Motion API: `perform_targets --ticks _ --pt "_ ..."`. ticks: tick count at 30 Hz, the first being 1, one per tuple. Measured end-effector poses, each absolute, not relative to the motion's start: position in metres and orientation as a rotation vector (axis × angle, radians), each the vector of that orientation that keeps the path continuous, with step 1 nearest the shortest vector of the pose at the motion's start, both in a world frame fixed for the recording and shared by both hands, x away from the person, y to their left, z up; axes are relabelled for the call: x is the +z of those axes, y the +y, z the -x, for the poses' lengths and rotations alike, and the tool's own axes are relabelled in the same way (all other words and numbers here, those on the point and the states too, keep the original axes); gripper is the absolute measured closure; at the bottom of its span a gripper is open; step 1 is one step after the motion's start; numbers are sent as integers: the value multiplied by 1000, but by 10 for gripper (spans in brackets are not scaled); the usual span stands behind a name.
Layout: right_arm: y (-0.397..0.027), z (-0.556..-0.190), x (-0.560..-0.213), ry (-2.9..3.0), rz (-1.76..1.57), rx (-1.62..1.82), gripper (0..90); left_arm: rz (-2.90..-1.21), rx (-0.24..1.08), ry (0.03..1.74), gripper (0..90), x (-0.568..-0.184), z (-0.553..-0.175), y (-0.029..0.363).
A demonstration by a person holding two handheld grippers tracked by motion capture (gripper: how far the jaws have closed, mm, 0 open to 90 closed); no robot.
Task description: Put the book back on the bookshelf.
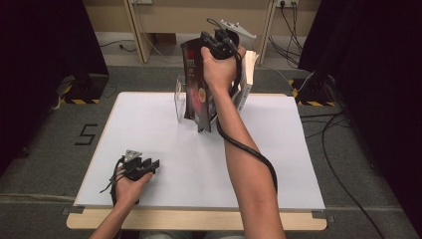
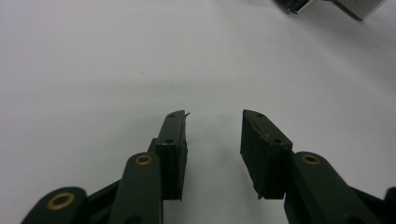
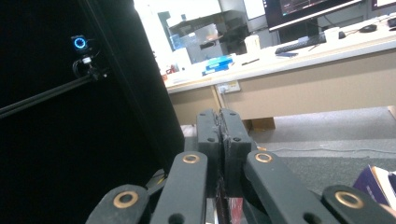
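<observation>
Mid-lift: right tool (image 1: 215, 46) clenched on the top edge of a dark bag (image 1: 195, 82), jaws pressed flat together with only a thin sliver of the bag's edge between them, as seen in the right gripper view (image 3: 223, 135). Bag hanging straight below that tool, clear of the counter (image 1: 149, 129) at its far side. Just behind and beside the tool, a book or box (image 1: 247, 74) with a pale spine, standing up; just below and to the tool's left, a clear plastic piece (image 1: 179, 99), hard to make out.

Left tool (image 1: 149, 166) resting low on the near part of the counter, well apart from the bag, released, jaws standing apart with nothing between them (image 2: 212, 140).

Likely step: carrying the bag off, or shifting it to a new spot. Next move calling for a steady grip at that thin top edge, a slow swing to keep the bag from twisting, and enough height to clear the upright book or box before setting down. Possibly a job for the left tool too, steadying the bottom.

Bag itself: tall, flat, glossy, dark, red print with a small round yellow-orange mark on the face, stiff creases down the sides, bottom corners pointed.
</observation>
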State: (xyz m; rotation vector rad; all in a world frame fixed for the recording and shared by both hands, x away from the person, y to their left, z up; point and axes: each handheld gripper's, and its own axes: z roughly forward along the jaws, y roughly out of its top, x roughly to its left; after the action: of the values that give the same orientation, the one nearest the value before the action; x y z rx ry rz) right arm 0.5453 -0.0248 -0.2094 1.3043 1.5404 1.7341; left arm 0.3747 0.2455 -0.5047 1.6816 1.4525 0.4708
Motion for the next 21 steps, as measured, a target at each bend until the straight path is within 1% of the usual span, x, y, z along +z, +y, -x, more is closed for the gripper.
perform_targets --ticks 10,21 --pt "-15 -560 -218 1511 -1312 1732 884 -1679 466 1451 601 -505 -375 246" --pt "-15 -563 -224 1444 -1296 1738 884 -1679 464 1452 602 -505 -375 246"
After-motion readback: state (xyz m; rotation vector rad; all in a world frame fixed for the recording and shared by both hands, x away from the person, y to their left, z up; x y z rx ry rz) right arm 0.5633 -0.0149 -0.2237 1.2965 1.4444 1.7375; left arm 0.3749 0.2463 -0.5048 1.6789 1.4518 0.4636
